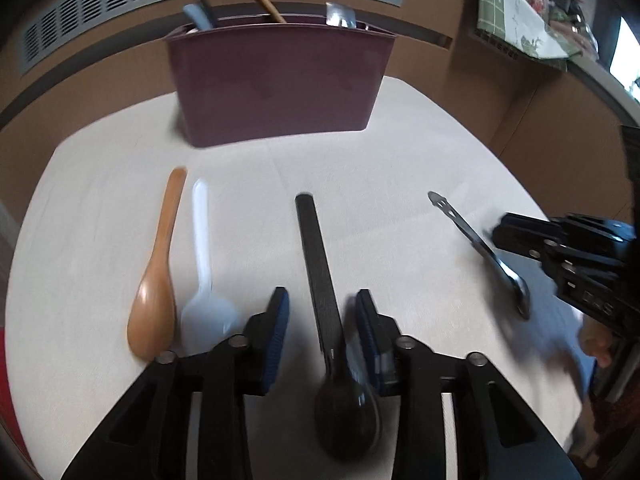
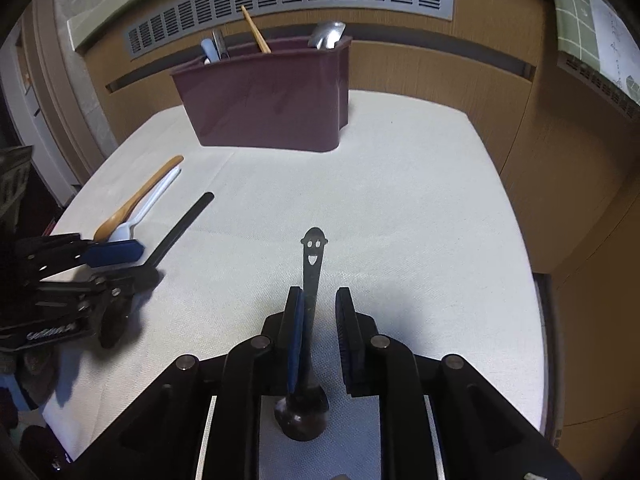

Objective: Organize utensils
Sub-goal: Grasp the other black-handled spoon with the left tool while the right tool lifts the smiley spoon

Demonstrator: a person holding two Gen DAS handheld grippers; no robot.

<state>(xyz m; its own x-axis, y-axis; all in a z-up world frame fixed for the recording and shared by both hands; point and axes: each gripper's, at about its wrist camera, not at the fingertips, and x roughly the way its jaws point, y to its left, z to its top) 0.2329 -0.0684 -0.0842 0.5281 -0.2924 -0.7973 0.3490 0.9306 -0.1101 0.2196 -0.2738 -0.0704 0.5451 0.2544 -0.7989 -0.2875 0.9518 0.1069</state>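
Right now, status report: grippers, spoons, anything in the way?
Left gripper open astride black spoon. Right gripper open around smiley-handled spoon. Both spoons flat on the table. Path to maroon caddy looks clear.

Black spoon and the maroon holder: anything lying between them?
Nothing. Left wrist view shows bare white cloth between the black spoon's handle tip and the maroon holder.

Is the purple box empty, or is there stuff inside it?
Not empty. The purple box stands upright, and poking above its rim are a wooden stick, a pale blue handle and a shiny metal utensil.
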